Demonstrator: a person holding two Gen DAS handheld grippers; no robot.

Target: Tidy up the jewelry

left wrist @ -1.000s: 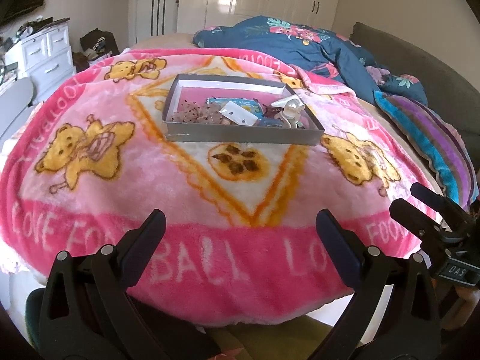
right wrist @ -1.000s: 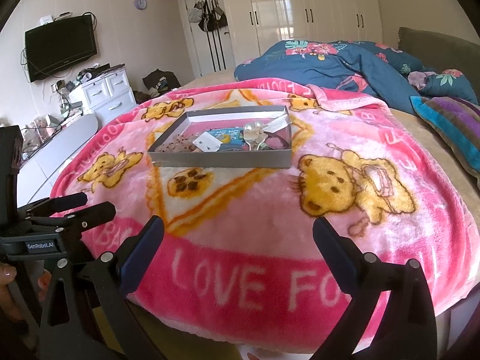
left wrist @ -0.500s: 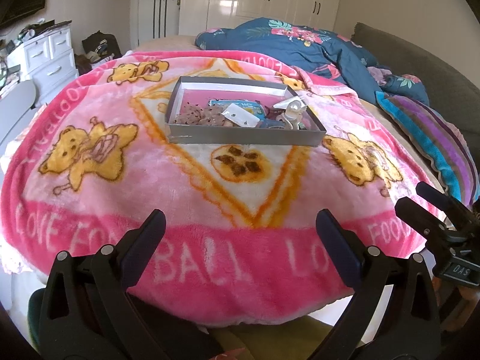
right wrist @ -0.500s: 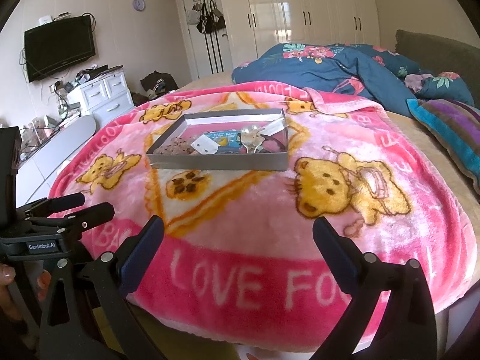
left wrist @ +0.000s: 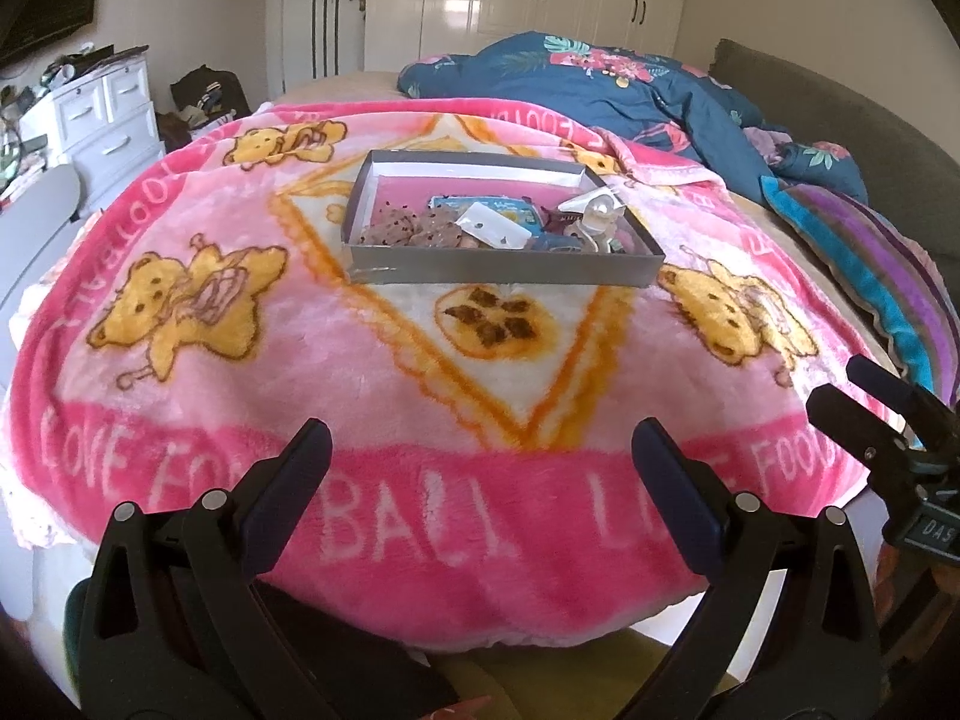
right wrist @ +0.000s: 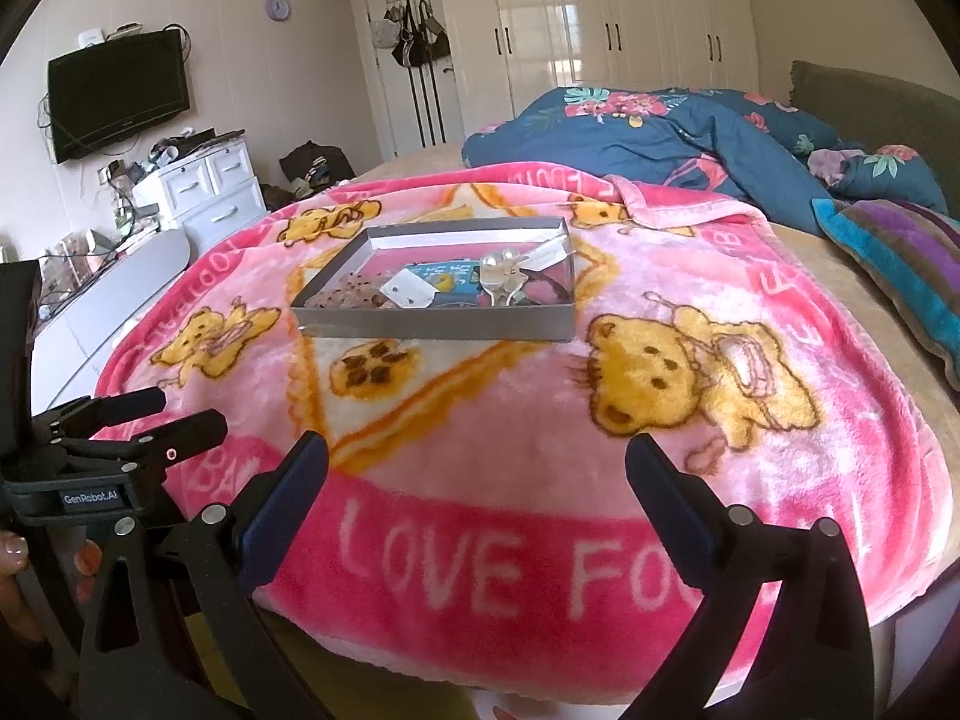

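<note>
A shallow grey box sits in the middle of a pink bear-print blanket on a bed. Inside lie mixed jewelry pieces: a white earring card, a blue packet, beaded pieces and a pearly clip. My left gripper hangs open at the blanket's near edge, well short of the box. My right gripper is also open and holds nothing. Each gripper shows at the side of the other's view.
A blue floral duvet and a striped pillow lie at the right. White drawers and a wall TV stand left. White wardrobes line the far wall. A hand grips the left tool's handle.
Both views have drifted slightly nearer and higher over the bed, so the box sits a little lower in the frame. Both grippers stay open; nothing in the box has moved.
</note>
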